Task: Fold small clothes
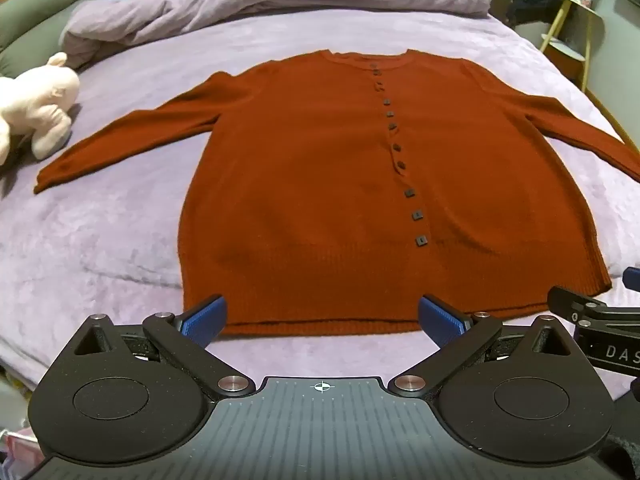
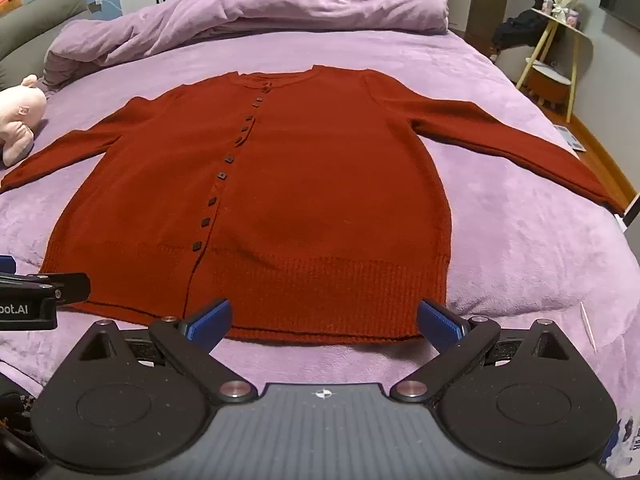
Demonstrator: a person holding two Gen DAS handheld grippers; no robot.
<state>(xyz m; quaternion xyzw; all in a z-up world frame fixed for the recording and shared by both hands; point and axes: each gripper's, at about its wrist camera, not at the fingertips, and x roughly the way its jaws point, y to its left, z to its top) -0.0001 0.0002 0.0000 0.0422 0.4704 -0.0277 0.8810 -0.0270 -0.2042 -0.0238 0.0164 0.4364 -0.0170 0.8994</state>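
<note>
So the rust-red cardigan [image 1: 320,184] is being laid out flat and buttoned on the purple bed [image 1: 120,248], front side up, sleeves spread out to both sides. Both tools are being held just short of its ribbed hem, side by side: the left tool [image 1: 322,318] is being kept wide apart with nothing between its blue pads [image 1: 204,318], and the right tool [image 2: 324,320] is being kept just as wide, also gripping nothing. A pink plush toy [image 1: 36,108] is being left near the left sleeve, and a bunched-up duvet [image 2: 248,12] is being kept beyond the collar.
</note>
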